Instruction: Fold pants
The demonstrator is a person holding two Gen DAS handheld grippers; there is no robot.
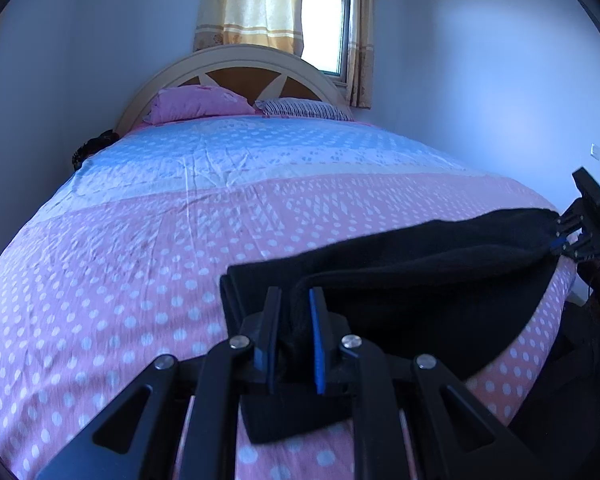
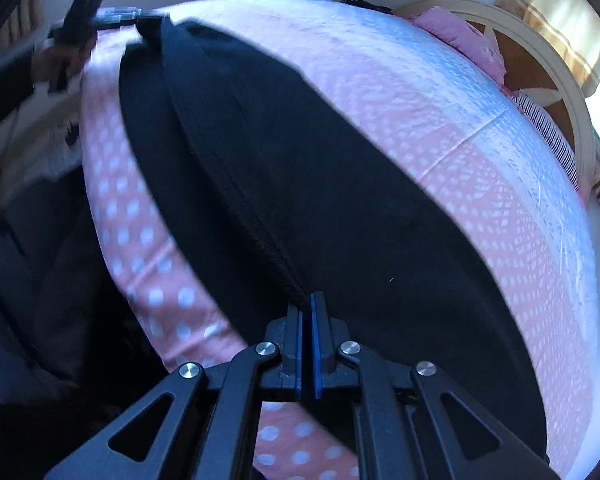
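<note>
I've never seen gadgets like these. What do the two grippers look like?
Both look alike. The left gripper and right gripper are black, with two flat upright fingers lined with blue pads. Angled black link bars with triangular cut-outs spread behind them, joined by round silver screws. No cables or markings show.

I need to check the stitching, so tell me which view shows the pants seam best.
The right wrist view: the seam runs along the black pants up to the right gripper. The left wrist view shows only dark cloth bunched in the left gripper, no seam visible.
</note>
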